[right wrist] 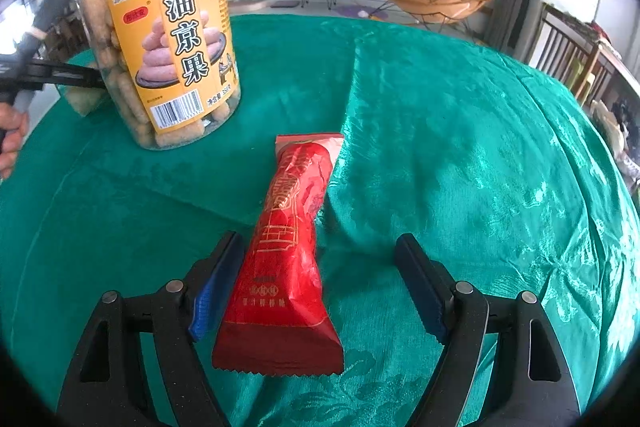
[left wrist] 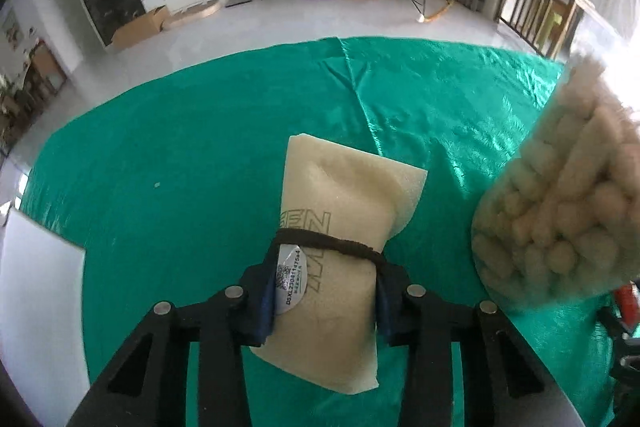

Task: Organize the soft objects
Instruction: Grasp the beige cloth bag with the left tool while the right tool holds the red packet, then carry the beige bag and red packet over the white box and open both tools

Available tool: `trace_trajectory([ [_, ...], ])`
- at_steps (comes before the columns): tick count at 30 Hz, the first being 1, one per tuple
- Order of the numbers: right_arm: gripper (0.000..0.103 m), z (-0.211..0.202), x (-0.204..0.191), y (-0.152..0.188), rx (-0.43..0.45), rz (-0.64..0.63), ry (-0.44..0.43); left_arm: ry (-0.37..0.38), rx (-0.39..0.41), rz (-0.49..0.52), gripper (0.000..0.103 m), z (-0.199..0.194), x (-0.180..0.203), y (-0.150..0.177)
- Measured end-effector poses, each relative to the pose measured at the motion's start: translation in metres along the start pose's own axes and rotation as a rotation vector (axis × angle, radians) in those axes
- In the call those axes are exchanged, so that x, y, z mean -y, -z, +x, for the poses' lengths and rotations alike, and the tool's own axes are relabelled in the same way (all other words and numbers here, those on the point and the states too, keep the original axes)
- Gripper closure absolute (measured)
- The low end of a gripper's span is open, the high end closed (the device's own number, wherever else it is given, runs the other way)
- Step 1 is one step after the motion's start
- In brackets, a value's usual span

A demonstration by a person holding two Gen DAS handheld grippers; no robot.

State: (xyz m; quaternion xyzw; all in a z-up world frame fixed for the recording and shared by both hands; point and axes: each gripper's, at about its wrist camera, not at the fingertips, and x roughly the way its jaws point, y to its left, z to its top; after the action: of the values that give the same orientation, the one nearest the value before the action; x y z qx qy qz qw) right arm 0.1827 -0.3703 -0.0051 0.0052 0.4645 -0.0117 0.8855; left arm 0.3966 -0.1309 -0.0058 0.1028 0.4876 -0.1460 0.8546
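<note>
My left gripper (left wrist: 324, 291) is shut on a cream foam roll (left wrist: 344, 235) tied with a dark band, held over the green cloth (left wrist: 180, 147). In the right wrist view the roll (right wrist: 82, 101) peeks out behind the jar, with the left gripper's finger (right wrist: 60, 73) at the far left. A red snack packet (right wrist: 286, 259) lies on the cloth between the jaws of my right gripper (right wrist: 320, 283), which is open; the left pad is close to the packet, the right pad apart from it.
A clear plastic jar of fried snacks (right wrist: 160, 31) with an orange label stands on the cloth (right wrist: 480, 167) at the left; it also shows at the right of the left wrist view (left wrist: 568, 195). A white board (left wrist: 40, 287) lies at the table's left edge.
</note>
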Motion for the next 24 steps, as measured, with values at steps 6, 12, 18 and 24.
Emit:
trace_trajectory([
  [6,0.088,0.010,0.003,-0.049,-0.183,-0.014,-0.022,0.029,0.040,-0.069,0.065,-0.050,-0.020,0.007],
  [12,0.088,-0.045,0.032,-0.139,-0.065,0.118,-0.034,0.027,0.110,-0.098,0.064,-0.112,-0.040,-0.005],
  [18,0.088,-0.083,-0.023,-0.210,-0.032,0.029,-0.080,0.009,0.142,-0.154,0.064,-0.158,-0.069,-0.005],
  [24,0.088,-0.102,-0.135,-0.224,0.000,-0.120,-0.218,-0.057,0.180,-0.234,0.064,-0.206,-0.126,0.028],
])
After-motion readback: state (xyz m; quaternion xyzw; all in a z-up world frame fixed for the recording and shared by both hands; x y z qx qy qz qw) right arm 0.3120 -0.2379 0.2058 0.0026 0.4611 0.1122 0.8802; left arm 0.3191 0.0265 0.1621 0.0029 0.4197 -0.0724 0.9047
